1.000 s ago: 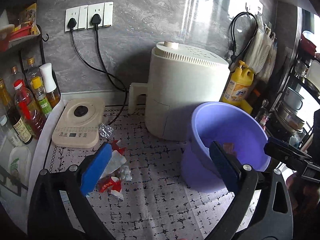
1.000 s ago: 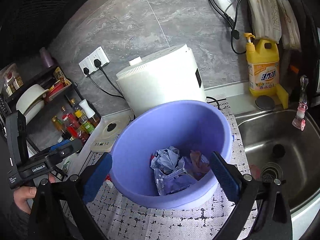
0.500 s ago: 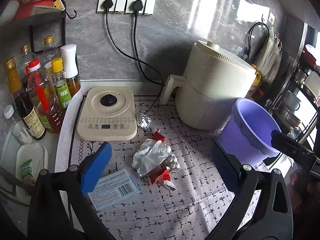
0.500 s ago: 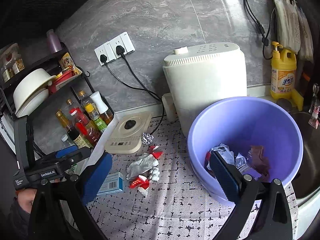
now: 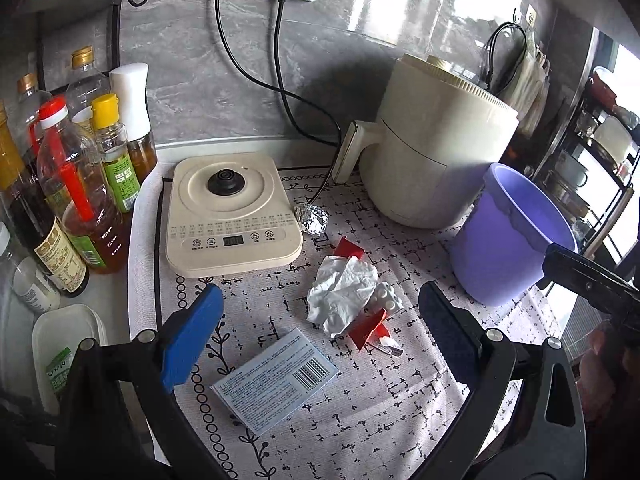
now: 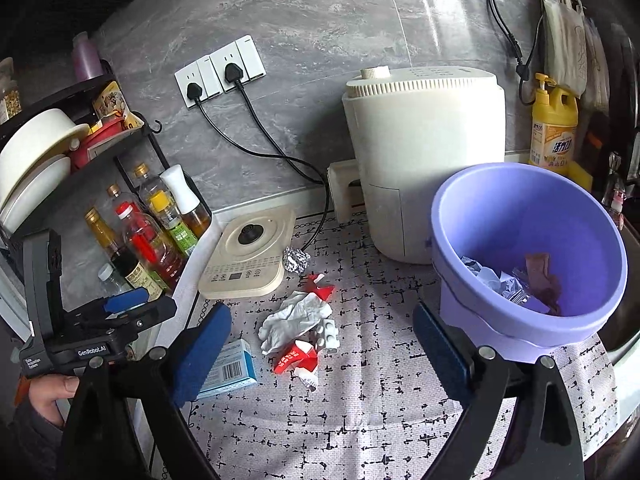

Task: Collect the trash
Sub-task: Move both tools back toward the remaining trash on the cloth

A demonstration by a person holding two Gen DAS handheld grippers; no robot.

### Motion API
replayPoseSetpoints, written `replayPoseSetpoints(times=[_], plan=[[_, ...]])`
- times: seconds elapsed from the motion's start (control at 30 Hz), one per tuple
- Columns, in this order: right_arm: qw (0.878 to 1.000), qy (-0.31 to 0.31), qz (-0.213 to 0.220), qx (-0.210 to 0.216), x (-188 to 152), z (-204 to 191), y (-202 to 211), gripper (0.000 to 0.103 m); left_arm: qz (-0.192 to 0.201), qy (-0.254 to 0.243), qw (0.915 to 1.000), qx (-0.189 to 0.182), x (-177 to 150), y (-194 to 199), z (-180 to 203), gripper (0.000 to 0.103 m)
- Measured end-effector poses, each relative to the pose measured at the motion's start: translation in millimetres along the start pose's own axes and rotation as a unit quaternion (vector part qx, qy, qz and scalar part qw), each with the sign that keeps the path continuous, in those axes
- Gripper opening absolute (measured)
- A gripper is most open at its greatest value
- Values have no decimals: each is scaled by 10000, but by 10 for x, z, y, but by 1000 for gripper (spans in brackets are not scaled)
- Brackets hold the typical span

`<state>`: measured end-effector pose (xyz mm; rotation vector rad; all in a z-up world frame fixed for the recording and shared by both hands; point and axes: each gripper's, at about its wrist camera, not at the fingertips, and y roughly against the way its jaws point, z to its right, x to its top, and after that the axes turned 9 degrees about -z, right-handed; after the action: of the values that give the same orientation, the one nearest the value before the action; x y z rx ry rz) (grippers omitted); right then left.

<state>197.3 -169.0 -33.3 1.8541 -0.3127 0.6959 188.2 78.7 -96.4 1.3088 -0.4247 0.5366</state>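
Observation:
Trash lies on the patterned mat: a crumpled white tissue [image 5: 342,288] [image 6: 294,314], red wrappers [image 5: 366,326] [image 6: 294,356], a white blister pack [image 5: 386,298] [image 6: 327,334], a foil ball [image 5: 312,218] [image 6: 295,260] and a blue-white box [image 5: 276,378] [image 6: 230,368]. A purple bucket [image 5: 506,236] [image 6: 528,248] at the right holds crumpled trash. My left gripper [image 5: 320,340] is open and empty above the box and tissue. My right gripper [image 6: 320,352] is open and empty over the trash pile, left of the bucket.
A cream air fryer [image 5: 436,148] [image 6: 424,152] stands behind the bucket. A cream induction plate [image 5: 230,212] [image 6: 248,256] sits left of the foil. Sauce bottles [image 5: 76,184] [image 6: 148,232] line the left edge. Yellow detergent [image 6: 554,128] stands at the back right.
Both grippers have swung left, away from the bucket and toward the trash pile. The box and more of the mat have come into view. Both stay open.

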Motion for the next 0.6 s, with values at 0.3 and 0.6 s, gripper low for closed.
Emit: replayPoseSetpoints(times=[0.3,0.6], plan=[[9982,-223,-438,-340,-157,-36,-262,68,-547,-284,9972,-419,53,-542,-93,92],[9935,-480,-923,-465,-215,7,-688,53,-1281,-528,9884,-624,123,-1178,-111,66]])
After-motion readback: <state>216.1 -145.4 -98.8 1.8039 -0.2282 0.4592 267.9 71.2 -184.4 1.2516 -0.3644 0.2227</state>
